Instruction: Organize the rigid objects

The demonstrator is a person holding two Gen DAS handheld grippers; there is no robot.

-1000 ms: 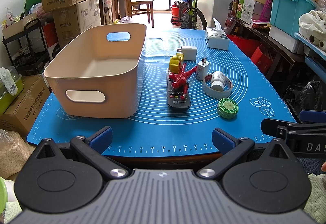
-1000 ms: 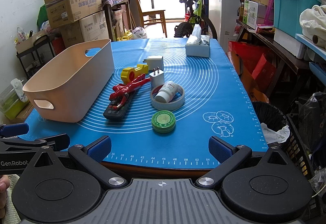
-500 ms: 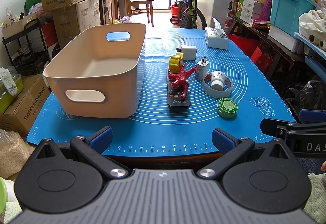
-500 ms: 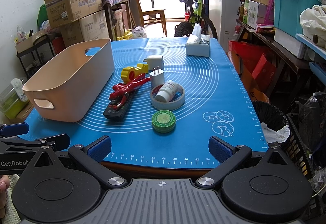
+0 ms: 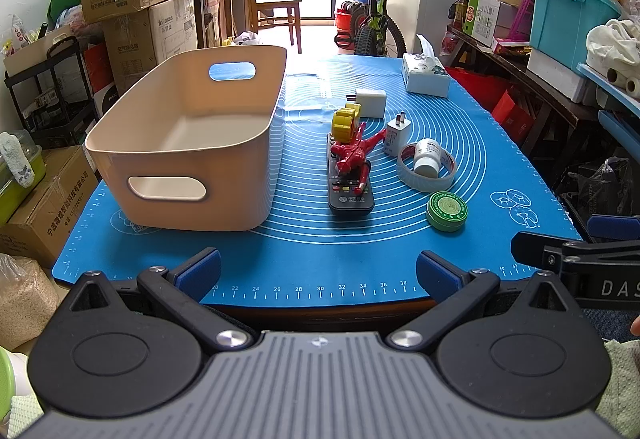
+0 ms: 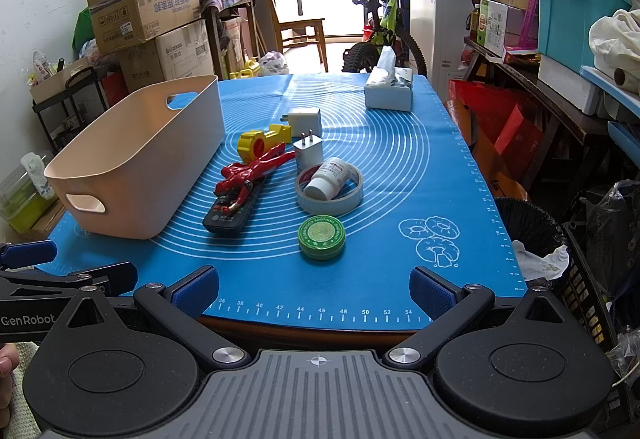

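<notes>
My left gripper (image 5: 319, 273) and "GenRobot"-marked right gripper (image 6: 315, 285) gape empty before the "Soothing" green tin (image 6: 322, 237); only the right view shows the waste bin (image 6: 532, 235).

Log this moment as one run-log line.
left gripper: open, empty | right gripper: open, empty | bin: empty | green tin: nearest on mat | stage: before first pick

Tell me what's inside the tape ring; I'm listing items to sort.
A small white bottle lies on its side inside the tape ring, leaning on its rim. The mat beneath the bottle is hidden.
</notes>
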